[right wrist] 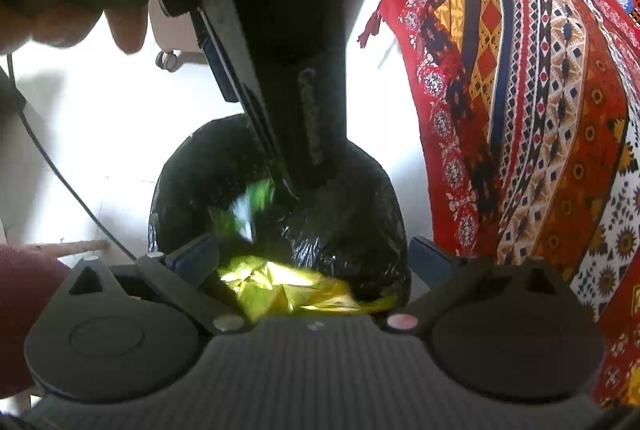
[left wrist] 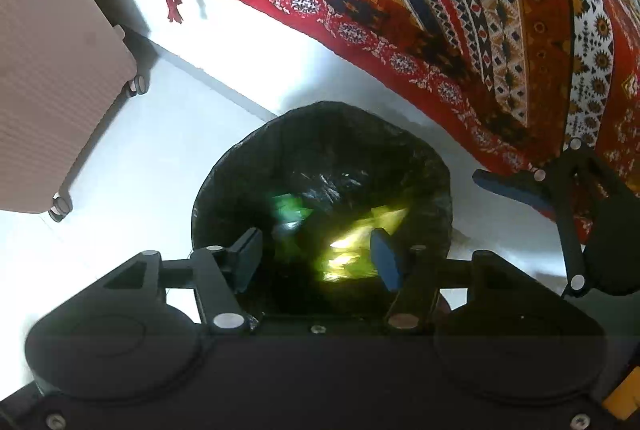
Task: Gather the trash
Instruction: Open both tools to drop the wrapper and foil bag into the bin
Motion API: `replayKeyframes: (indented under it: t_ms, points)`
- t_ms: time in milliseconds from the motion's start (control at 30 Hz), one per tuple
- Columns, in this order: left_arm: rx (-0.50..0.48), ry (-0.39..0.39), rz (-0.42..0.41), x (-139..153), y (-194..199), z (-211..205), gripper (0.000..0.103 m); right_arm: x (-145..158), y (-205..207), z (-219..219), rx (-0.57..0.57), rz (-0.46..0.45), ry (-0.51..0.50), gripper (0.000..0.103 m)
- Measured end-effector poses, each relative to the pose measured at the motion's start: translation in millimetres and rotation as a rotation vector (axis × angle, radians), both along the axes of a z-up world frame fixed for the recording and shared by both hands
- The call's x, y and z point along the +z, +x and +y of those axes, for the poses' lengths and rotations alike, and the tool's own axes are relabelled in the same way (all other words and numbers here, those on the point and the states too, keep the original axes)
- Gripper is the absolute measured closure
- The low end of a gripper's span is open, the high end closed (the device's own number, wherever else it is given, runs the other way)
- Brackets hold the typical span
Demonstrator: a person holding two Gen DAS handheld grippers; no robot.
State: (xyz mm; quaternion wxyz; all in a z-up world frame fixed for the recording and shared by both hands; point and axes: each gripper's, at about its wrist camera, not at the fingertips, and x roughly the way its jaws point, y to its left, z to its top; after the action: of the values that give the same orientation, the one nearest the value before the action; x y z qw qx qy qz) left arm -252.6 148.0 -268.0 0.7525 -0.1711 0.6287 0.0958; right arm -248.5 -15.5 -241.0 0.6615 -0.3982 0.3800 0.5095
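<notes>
A bin lined with a black bag [left wrist: 320,134] [right wrist: 192,166] stands on the white floor. Inside it lie a green wrapper [left wrist: 288,206] [right wrist: 248,206] and a shiny yellow wrapper [left wrist: 352,250] [right wrist: 288,290], both blurred. My left gripper [left wrist: 316,258] hangs open just over the bin mouth, with the yellow wrapper showing below the gap between its fingers. My right gripper [right wrist: 312,258] is also open over the bin's near rim, and the yellow wrapper sits loose between its spread fingers. Each gripper shows in the other's view: right gripper [left wrist: 520,190], left gripper [right wrist: 288,150].
A red patterned cloth [left wrist: 440,10] [right wrist: 540,110] hangs down close to the bin's right side. A pink wheeled suitcase [left wrist: 52,70] [right wrist: 176,30] stands at the left. A thin black cable [right wrist: 60,170] crosses the floor. A hand [right wrist: 60,10] holds the left gripper.
</notes>
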Motion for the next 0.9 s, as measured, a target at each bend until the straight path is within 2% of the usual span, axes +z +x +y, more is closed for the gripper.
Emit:
replayKeyframes:
  t_ms: [200,400,667,900]
  points:
    - [-0.012,0.013,-0.018,7,6,-1,0.040,5,0,0,-0.011,-0.014,0.011,0.000]
    - [-0.010,0.025,-0.049,26,11,0,0.038,22,9,-8,-0.058,-0.025,0.020,0.000]
    - [-0.036,0.056,-0.106,69,24,-4,0.037,68,23,-31,-0.162,-0.046,0.056,0.000]
    - [-0.075,0.089,-0.214,125,45,-19,0.033,123,49,-62,-0.322,-0.062,0.140,0.000]
